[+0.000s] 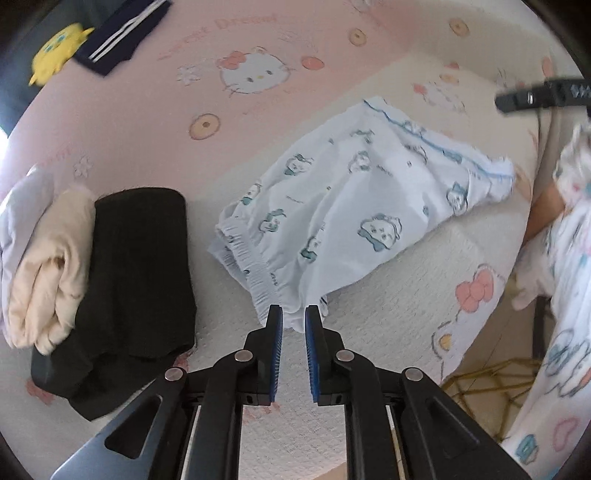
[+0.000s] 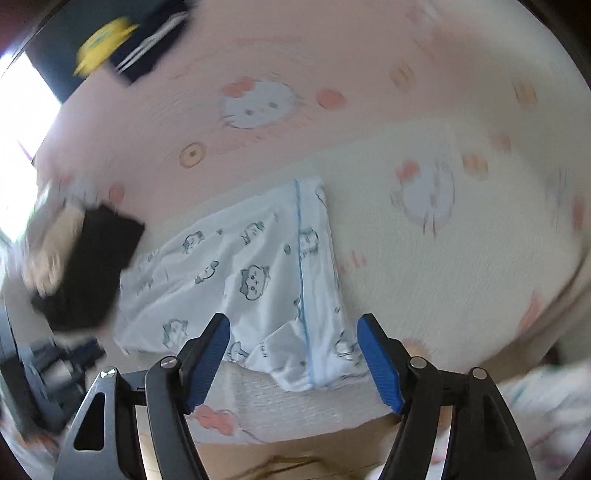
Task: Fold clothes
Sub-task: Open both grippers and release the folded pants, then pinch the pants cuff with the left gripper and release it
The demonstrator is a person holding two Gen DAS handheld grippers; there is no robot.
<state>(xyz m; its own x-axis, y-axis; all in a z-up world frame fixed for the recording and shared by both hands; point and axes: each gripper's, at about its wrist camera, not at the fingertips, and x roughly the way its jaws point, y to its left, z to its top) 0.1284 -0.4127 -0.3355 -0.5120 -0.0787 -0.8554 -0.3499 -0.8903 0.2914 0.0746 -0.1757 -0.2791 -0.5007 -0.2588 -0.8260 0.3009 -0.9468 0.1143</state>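
Light blue shorts (image 1: 351, 206) printed with cartoon cats lie spread on the cream quilt (image 1: 391, 325). Their elastic waistband points at my left gripper (image 1: 293, 319). A corner of that waistband sits pinched between the narrow blue pads, so the left gripper is shut on it. In the right wrist view the same shorts (image 2: 240, 273) show their blue-trimmed leg hem nearest the camera. My right gripper (image 2: 293, 323) hangs wide open just above that hem, touching nothing.
A folded black garment (image 1: 136, 266) and a rolled cream one (image 1: 51, 266) lie left of the shorts. A navy striped garment (image 1: 125, 33) and a yellow plush toy (image 1: 55, 48) sit far back. The bed edge and a person's patterned clothing (image 1: 569, 295) are at the right.
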